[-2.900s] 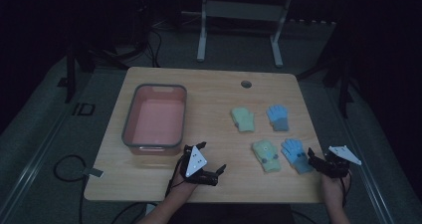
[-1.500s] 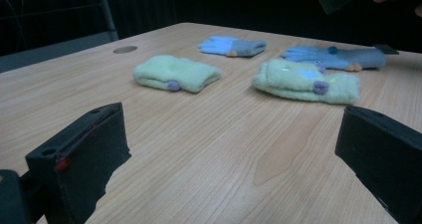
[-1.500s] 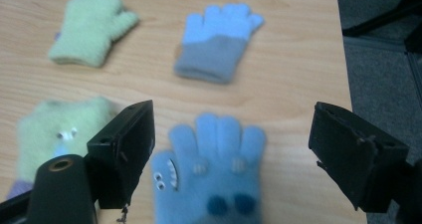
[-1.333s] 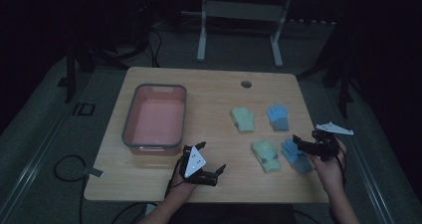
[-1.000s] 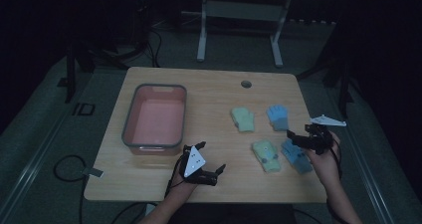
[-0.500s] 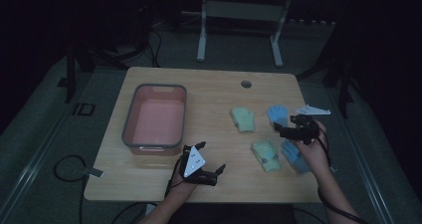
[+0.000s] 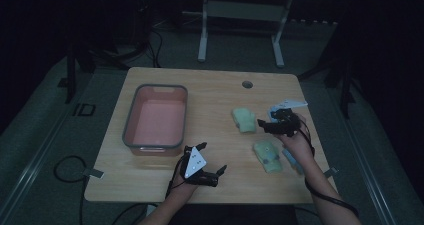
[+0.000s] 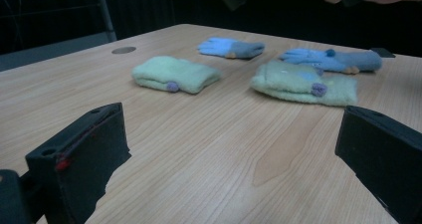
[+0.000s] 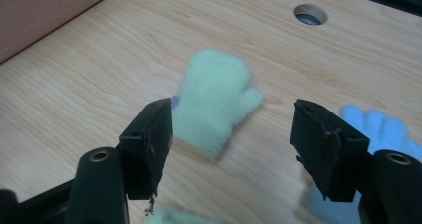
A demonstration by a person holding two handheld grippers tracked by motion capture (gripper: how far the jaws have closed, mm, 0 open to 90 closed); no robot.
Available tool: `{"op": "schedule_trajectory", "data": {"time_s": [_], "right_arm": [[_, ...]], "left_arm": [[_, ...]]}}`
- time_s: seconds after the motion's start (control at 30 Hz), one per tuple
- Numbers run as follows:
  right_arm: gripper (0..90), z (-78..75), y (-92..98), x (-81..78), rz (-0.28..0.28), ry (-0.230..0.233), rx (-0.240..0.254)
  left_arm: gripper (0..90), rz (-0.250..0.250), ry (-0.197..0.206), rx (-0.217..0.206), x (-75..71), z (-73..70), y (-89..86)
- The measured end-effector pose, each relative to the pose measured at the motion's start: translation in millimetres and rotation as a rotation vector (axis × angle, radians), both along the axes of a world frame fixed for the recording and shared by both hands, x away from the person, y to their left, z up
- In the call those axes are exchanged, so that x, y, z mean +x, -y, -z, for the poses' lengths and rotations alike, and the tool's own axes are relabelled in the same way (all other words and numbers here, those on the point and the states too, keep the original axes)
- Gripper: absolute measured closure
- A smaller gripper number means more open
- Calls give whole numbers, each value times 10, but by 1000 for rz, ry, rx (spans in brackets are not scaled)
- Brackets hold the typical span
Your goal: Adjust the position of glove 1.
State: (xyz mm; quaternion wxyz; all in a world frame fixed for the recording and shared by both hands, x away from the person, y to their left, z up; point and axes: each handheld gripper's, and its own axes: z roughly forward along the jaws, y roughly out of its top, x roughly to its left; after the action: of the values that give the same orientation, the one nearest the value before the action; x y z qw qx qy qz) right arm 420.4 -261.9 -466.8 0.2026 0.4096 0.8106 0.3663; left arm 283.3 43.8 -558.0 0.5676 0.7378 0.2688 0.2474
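Four knitted gloves lie on the wooden table (image 7: 210, 92). A far green mitten (image 7: 244, 119) (image 9: 214, 104) (image 8: 176, 73) and a near green mitten (image 7: 268, 156) (image 8: 303, 77) lie side by side. One blue glove (image 8: 231, 47) (image 9: 383, 124) is beside the far mitten, another (image 7: 292, 160) (image 8: 333, 59) under my right forearm. My right gripper (image 7: 264, 125) (image 9: 234, 139) hovers just right of the far green mitten, open. Its jaws have just been closing, with nothing gripped. My left gripper (image 7: 212, 158) (image 8: 231, 149) rests near the front edge, jaws wide open and empty.
An empty pink bin (image 7: 155, 120) (image 9: 45, 5) stands on the left half of the table. A round cable hole (image 7: 247, 84) (image 9: 309, 14) sits near the far edge. Metal stand legs and cables lie on the floor beyond the table.
My right gripper has travelled from the table's right edge leftward and away, over the blue gloves, to the far green mitten. The left gripper and the gloves have stayed put.
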Motion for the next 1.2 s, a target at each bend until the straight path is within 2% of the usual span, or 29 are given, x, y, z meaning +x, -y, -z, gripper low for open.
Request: {"op": "schedule_trajectory", "data": {"time_s": [0.2, 0.23, 0.57, 0.77, 0.8, 0.9, 1.07, 1.13, 1.2], "right_arm": [[375, 82, -146, 128, -37, -23, -16], [386, 123, -205, 185, -56, -32, -24], [451, 295, -418, 420, -107, -84, -53], [499, 387, -488, 556, -95, -96, -61], [513, 430, -505, 619, -85, -107, -53], [540, 475, -519, 681, -75, -115, -47], [566, 531, -533, 763, -65, -120, -47], [568, 559, -544, 787, -56, -116, -68], [567, 578, -549, 801, -60, -120, -68]], "left_arm": [[0, 2, 1, 0, -1, 0, 0], [0, 2, 1, -1, -1, 0, 0], [0, 6, 0, -4, 0, 0, -6], [0, 7, -1, -9, 1, 1, -9], [0, 8, -1, -10, 0, 1, -10], [0, 8, -1, -11, 1, 1, -11], [0, 7, -3, -14, 2, 1, -15], [0, 8, -3, -15, 3, 2, -16], [0, 9, -4, -15, 3, 2, -17]]}}
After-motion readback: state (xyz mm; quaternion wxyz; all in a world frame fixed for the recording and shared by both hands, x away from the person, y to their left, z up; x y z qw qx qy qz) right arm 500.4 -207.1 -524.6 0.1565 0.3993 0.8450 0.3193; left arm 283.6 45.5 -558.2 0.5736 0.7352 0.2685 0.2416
